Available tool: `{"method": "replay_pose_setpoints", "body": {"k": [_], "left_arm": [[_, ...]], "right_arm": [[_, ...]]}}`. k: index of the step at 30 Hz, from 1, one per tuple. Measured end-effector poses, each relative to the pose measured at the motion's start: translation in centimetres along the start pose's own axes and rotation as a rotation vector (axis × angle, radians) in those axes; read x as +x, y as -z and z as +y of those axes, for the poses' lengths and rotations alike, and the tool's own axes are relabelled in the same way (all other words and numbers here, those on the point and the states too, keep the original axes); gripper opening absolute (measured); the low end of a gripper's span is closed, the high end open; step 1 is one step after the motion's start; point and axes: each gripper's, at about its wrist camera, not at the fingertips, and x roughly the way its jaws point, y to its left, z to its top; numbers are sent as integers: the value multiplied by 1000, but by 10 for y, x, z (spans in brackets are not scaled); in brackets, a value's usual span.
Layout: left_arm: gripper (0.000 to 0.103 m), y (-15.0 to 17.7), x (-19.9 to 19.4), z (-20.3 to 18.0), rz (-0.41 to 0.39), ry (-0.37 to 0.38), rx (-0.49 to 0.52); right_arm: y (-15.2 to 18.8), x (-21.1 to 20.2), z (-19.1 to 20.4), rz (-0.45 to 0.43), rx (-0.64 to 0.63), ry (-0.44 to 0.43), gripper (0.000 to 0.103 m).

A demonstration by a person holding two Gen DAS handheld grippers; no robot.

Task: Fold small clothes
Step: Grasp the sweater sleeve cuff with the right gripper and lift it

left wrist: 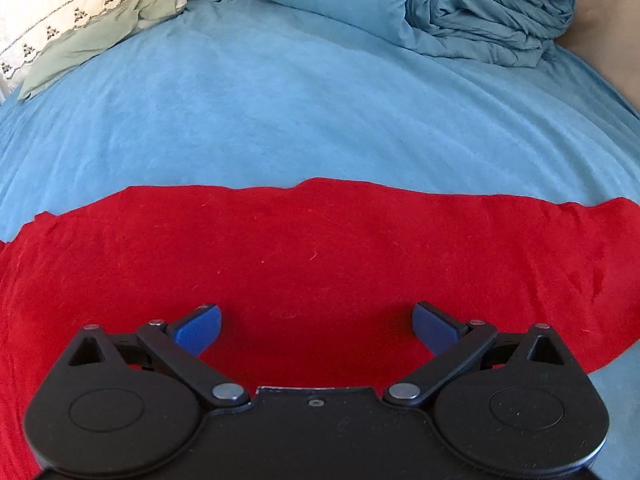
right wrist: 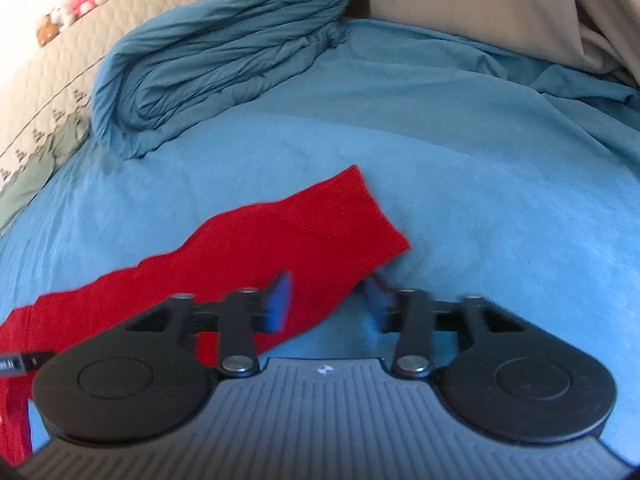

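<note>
Lying flat on the blue bedsheet (left wrist: 280, 100), the red garment (left wrist: 320, 248) spreads from left to right under the left gripper (left wrist: 316, 326), whose blue pads sit wide apart over the cloth, gripping nothing. At the garment's right end, the right gripper (right wrist: 328, 300) also has its jaws parted, straddling the near edge of the fabric. A rolled blue duvet (right wrist: 216, 60) lies at the far side

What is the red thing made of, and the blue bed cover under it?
The red garment looks like soft knitted fabric, matte, with fuzzy lint; its end seems ribbed. The light blue bed sheet looks like smooth woven cloth, maybe cotton, with fine wrinkles.
</note>
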Motion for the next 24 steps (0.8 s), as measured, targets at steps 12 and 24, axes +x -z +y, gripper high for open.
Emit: {"method": "replay_pose_setpoints", "body": {"k": [12, 24], "left_arm": [[103, -16, 12, 5, 84, 17, -14], [103, -3, -85, 197, 14, -20, -210]], "right_arm": [[-22, -25, 52, -56, -22, -83, 20], [-15, -83, 275, -77, -187, -530, 20]]}}
